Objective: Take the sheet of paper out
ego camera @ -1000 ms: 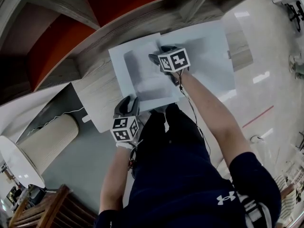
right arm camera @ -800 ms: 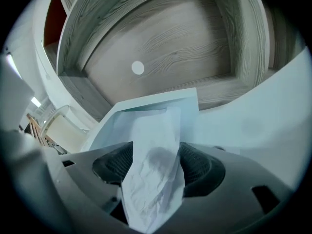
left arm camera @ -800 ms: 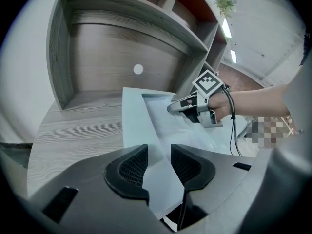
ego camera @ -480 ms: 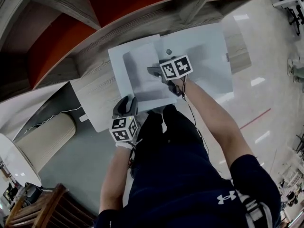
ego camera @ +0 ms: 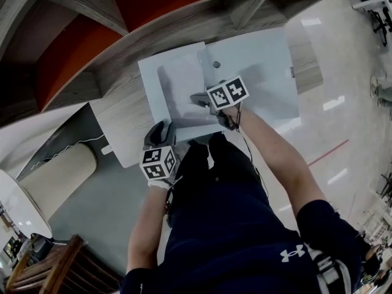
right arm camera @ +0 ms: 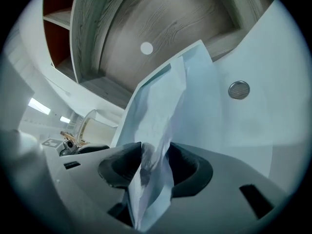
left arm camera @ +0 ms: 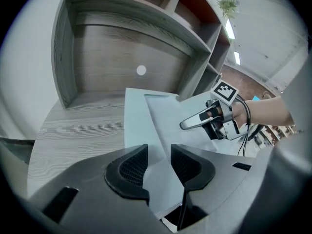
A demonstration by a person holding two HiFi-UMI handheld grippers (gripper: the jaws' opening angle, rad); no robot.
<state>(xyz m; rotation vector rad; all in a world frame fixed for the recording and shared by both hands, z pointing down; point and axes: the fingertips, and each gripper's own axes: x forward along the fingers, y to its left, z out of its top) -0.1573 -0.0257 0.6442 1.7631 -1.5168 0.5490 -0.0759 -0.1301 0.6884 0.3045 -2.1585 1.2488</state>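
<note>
An open pale blue folder (ego camera: 263, 72) lies on the wooden shelf top (ego camera: 119, 118). A sheet of paper (ego camera: 180, 87) lies on its left half. My right gripper (ego camera: 205, 103) is at the sheet's right edge. Its jaws have just been closing, and the crumpled sheet (right arm camera: 161, 111) now fills the gap between the pads of the right gripper (right arm camera: 153, 162) and rises out of it. My left gripper (ego camera: 160, 133) is at the folder's near left corner. In the left gripper view the left gripper (left arm camera: 158, 167) stands open with the folder corner (left arm camera: 161, 189) showing in the gap.
Wooden shelving with red back panels (ego camera: 153, 5) rises right behind the folder. A metal snap (right arm camera: 239, 89) sits on the folder's right flap. A beige ribbed cylinder (ego camera: 61, 179) and a wooden chair (ego camera: 43, 268) stand on the floor at the left.
My right gripper has moved toward me along the sheet's right edge and has closed on it, crumpling it. The left gripper has kept its place.
</note>
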